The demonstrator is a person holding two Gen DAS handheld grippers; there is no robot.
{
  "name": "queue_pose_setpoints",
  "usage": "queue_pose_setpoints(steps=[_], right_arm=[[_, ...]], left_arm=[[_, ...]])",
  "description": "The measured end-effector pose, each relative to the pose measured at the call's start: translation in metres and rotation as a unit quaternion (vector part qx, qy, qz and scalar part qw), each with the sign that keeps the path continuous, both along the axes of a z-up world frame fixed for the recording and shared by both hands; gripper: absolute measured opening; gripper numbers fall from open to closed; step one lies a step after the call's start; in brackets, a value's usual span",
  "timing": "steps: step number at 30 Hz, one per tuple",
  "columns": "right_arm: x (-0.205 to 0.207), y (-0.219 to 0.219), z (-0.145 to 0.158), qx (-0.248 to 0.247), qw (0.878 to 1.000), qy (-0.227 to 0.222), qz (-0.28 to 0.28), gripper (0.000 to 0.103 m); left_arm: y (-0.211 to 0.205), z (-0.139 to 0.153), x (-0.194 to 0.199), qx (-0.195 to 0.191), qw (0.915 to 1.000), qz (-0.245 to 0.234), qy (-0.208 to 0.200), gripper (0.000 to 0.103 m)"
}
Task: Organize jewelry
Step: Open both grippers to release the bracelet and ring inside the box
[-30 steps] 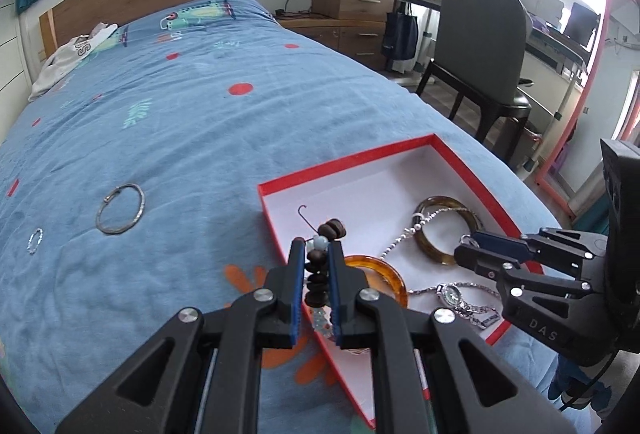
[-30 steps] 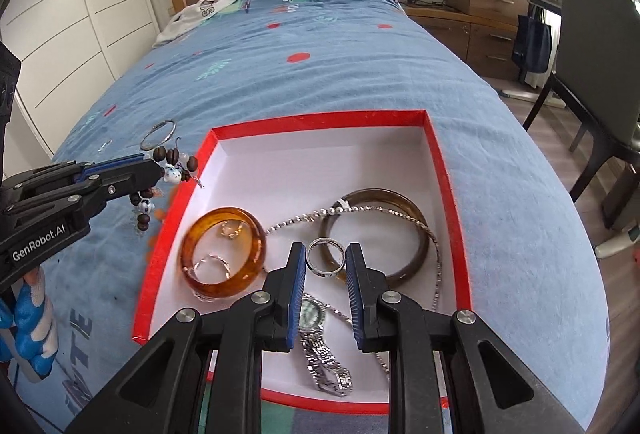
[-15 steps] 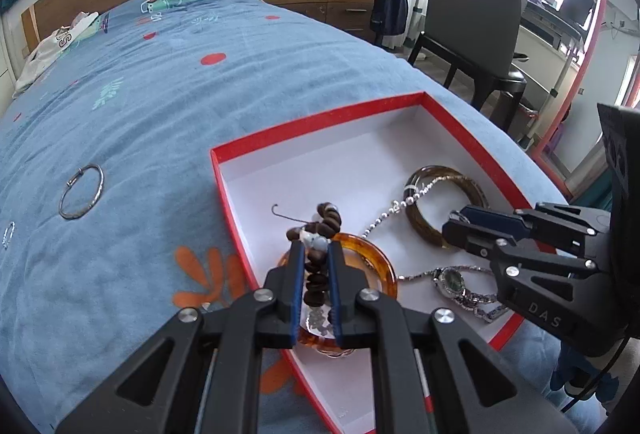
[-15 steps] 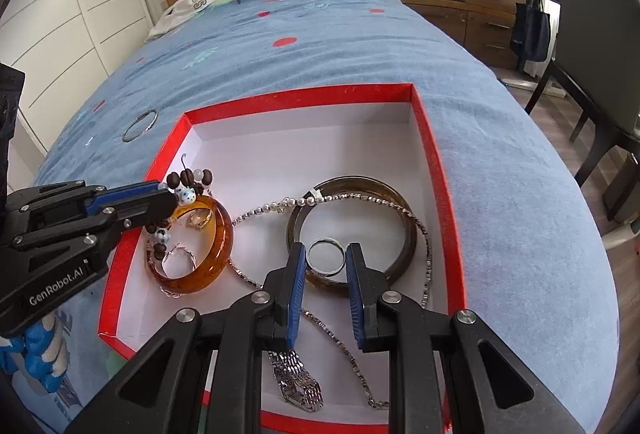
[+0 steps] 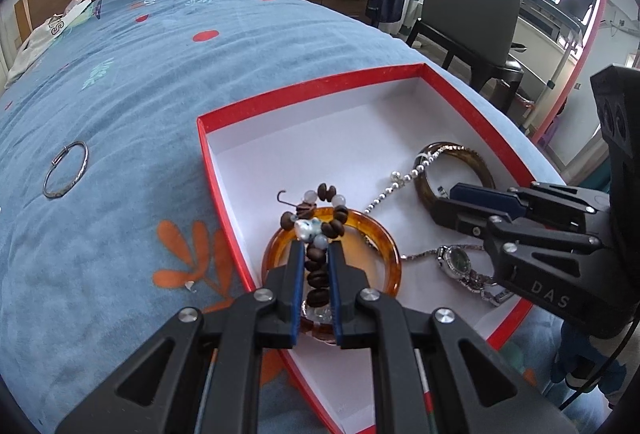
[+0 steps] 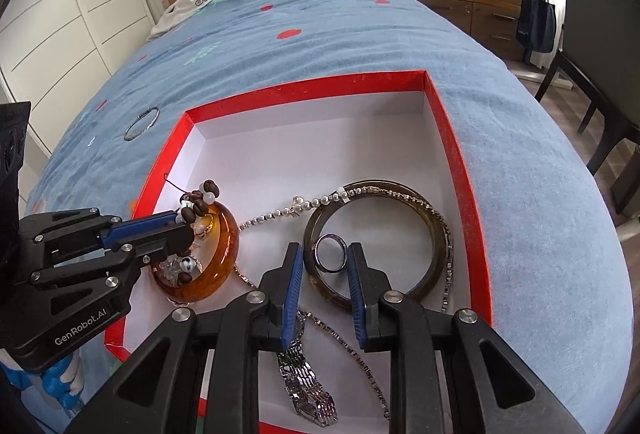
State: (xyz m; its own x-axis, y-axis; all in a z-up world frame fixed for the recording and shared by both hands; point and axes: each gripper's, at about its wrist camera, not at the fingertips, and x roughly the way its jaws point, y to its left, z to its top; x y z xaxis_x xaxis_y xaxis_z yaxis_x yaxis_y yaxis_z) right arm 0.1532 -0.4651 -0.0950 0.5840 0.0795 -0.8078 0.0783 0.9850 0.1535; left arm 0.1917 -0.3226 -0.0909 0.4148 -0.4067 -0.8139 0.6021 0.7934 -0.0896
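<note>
On the blue bedspread (image 5: pixel 132 86) sits a red box (image 6: pixel 460 170), its far half bare. Near its seven o'clock corner lies an amber bangle (image 6: pixel 224 234), a brown bangle (image 6: pixel 436 230) at four o'clock, a chain (image 6: pixel 276 214) and watch (image 6: pixel 308 390) between. The left gripper (image 5: pixel 316 258) pinches a beaded bracelet (image 5: pixel 320 218) hanging straight down into the amber bangle (likely the drop spot). The right gripper (image 6: pixel 324 254) clasps a small ring (image 6: pixel 330 254) over the brown bangle. One wire bangle (image 5: pixel 66 174) remains outside, at ten o'clock, nearer the left.
</note>
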Motion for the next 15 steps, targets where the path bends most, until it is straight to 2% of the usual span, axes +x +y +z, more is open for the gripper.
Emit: queue_pose_setpoints(steps=[10,15], right_arm=[[-0.005,0.002,0.004,0.0,1.0,0.002,-0.005,0.027],[-0.013,0.003,0.01,-0.001,1.0,-0.002,-0.01,0.033]], left_arm=[[0.002,0.004,-0.005,-0.009,0.9999,-0.003,0.011,0.012],[0.003,0.011,-0.01,-0.01,0.9999,-0.005,0.004,0.02]])
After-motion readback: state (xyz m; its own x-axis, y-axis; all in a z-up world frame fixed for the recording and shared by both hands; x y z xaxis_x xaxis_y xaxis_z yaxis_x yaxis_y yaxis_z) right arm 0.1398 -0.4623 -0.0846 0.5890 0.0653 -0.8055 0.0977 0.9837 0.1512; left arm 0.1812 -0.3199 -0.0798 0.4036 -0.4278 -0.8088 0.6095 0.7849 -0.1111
